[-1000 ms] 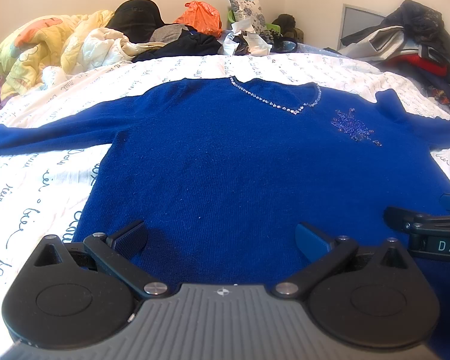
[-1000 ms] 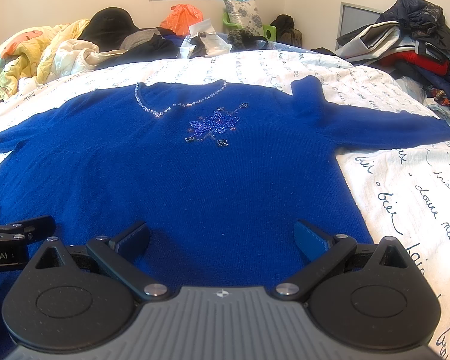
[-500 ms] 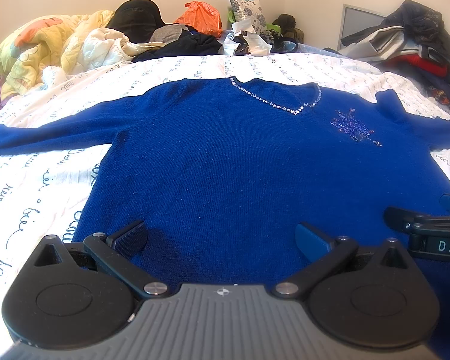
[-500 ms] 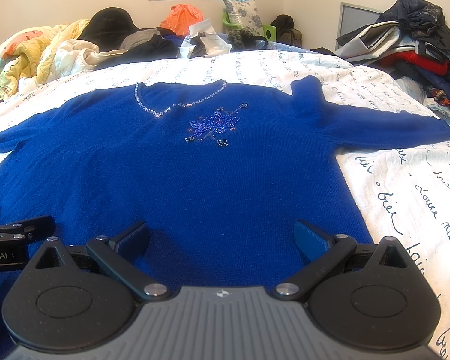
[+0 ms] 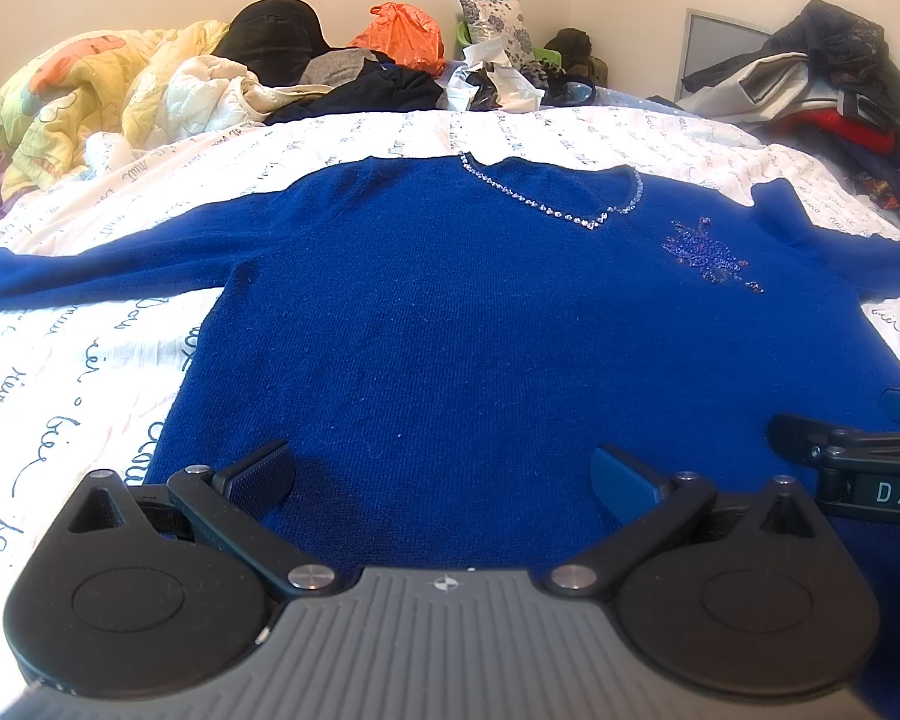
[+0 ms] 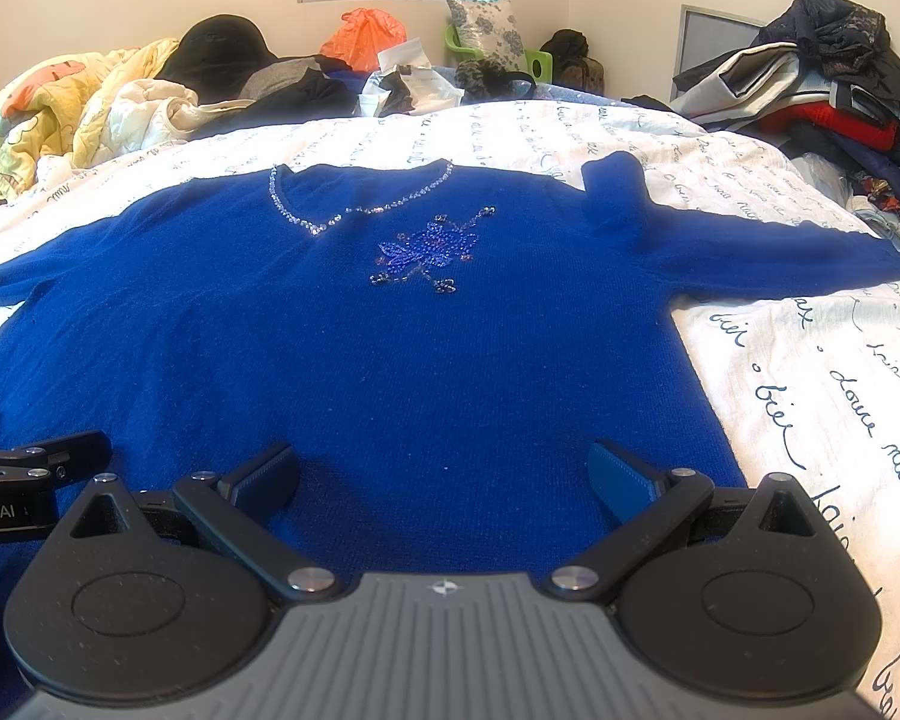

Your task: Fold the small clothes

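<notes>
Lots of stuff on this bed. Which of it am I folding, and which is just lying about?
For the job:
blue sweater, spread flat
left tool, open
right tool, open

Lying about:
yellow quilt
orange bag
flowered pillow
pile of coats

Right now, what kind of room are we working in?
Most likely a bedroom. A blue knit sweater lies spread on a bed's white sheet with dark script lettering, with a rumpled yellow floral quilt and piled clothes behind.
</notes>
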Available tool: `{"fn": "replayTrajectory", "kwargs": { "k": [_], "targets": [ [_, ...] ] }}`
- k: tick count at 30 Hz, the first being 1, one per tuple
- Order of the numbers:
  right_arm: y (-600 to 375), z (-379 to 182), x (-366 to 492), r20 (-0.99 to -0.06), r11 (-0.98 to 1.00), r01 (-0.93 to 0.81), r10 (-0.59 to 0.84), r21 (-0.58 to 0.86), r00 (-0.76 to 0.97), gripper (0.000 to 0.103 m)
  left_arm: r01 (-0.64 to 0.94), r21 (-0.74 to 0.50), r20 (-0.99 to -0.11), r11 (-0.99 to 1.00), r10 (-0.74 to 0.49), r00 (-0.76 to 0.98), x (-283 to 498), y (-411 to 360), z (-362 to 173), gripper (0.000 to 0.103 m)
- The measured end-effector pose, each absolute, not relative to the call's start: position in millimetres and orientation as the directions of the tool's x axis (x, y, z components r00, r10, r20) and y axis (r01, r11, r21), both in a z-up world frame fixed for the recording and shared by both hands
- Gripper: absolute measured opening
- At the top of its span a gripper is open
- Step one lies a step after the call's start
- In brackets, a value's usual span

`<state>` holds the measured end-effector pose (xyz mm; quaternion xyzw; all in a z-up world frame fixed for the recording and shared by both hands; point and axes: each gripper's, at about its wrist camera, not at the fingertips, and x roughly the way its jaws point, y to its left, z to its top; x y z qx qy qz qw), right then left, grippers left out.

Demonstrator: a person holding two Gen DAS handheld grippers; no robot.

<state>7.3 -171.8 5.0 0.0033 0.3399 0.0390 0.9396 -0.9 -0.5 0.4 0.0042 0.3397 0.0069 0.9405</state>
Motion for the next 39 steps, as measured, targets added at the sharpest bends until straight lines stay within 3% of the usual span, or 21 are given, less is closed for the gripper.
{"fn": "replayTrajectory", "kwargs": {
  "k": [39],
  "targets": [
    [-172.7, 5.6, 9.0, -0.642, 0.996, -0.081, 0.088, 0.04, 0.761, 0.103, -0.01, 0.012, -0.638, 1.0, 0.016, 0.77, -1.2, -0.5, 0.2, 0.103]
  ]
}}
